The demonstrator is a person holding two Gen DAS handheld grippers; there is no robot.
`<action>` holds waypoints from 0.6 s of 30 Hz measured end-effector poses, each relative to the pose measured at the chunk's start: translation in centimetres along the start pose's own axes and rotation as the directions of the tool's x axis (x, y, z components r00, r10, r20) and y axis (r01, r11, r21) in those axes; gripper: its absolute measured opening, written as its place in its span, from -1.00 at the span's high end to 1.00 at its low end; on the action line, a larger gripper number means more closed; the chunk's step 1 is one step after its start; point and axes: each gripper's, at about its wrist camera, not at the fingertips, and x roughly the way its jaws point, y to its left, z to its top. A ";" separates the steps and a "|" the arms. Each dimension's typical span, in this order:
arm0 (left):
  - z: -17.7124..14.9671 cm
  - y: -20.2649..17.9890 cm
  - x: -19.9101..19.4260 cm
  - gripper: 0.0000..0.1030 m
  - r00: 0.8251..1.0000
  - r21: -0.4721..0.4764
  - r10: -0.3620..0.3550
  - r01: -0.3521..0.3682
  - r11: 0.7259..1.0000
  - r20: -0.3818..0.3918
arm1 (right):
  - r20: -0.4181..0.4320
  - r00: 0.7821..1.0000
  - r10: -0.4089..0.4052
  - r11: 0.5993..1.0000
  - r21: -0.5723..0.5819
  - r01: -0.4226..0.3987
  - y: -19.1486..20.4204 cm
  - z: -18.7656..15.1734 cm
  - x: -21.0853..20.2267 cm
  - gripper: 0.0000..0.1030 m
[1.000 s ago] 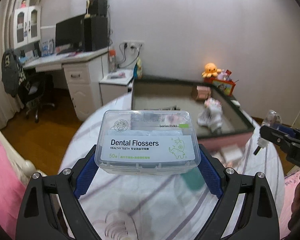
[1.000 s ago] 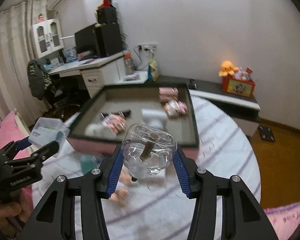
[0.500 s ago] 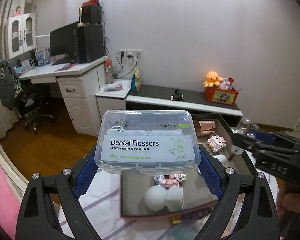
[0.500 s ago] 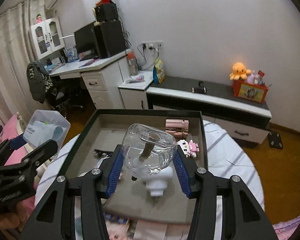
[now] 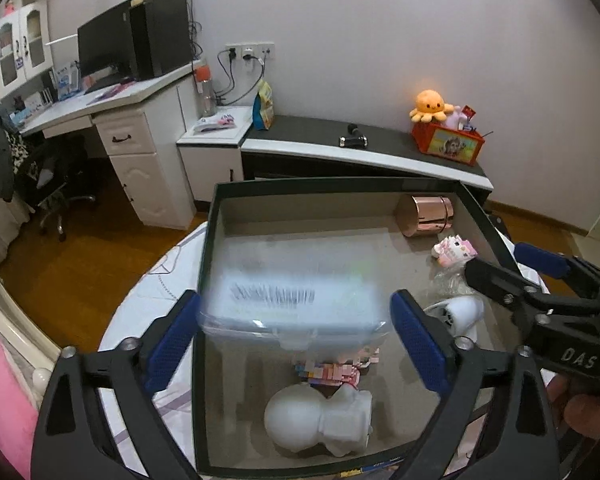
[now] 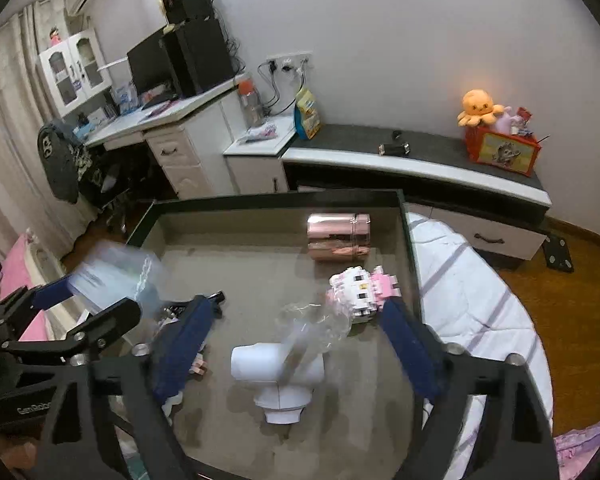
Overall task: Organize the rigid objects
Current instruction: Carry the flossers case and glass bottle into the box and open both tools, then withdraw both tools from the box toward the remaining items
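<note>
My left gripper (image 5: 294, 334) is open over the dark-rimmed tray (image 5: 208, 248). The clear Dental Flossers box (image 5: 296, 284) is blurred between and ahead of its blue pads, apparently dropping into the tray. My right gripper (image 6: 296, 344) is open too. The clear plastic bulb (image 6: 314, 326) is blurred between its pads, falling toward a white plastic piece (image 6: 278, 376). In the right wrist view the left gripper (image 6: 84, 312) and the floss box (image 6: 114, 276) show at the left. The right gripper (image 5: 540, 280) shows at the right of the left wrist view.
The tray holds a rose-gold can (image 6: 338, 238), a pink and white block figure (image 6: 360, 288), a white round-headed figure (image 5: 318, 420) and a pink block toy (image 5: 332, 368). The tray sits on a striped bedcover (image 6: 472, 300). A desk (image 5: 112, 120) and low cabinet (image 5: 364, 148) stand behind.
Both grippers moved over the tray and opened. The floss box left the left pads and the clear bulb left the right pads; both are motion-blurred, dropping.
</note>
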 end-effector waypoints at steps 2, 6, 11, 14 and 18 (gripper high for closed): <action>-0.2 0.2 -0.9 -0.99 1.000 -0.006 0.000 0.000 1.000 0.027 | 0.012 1.000 0.024 1.000 0.017 -0.024 -0.3 -0.3 -0.8 -0.75; -0.9 0.8 -3.4 -0.99 0.997 -0.020 0.000 0.002 1.000 0.079 | 0.071 0.997 0.027 0.998 0.062 -0.032 -0.8 -1.1 -3.4 -1.00; -2.9 1.6 -7.3 -0.99 0.987 -0.032 0.025 -0.020 0.999 0.158 | 0.132 0.991 0.031 0.996 0.077 -0.042 -0.3 -2.7 -6.9 -1.00; -4.4 1.9 -9.8 -0.99 0.980 -0.039 0.029 -0.022 0.999 0.198 | 0.179 0.984 0.015 0.997 0.069 -0.028 0.4 -4.2 -9.6 -1.00; -6.4 2.2 -12.9 -0.99 0.970 -0.040 0.032 -0.022 0.999 0.242 | 0.223 0.975 0.000 0.998 0.059 -0.013 1.5 -6.3 -12.6 -1.00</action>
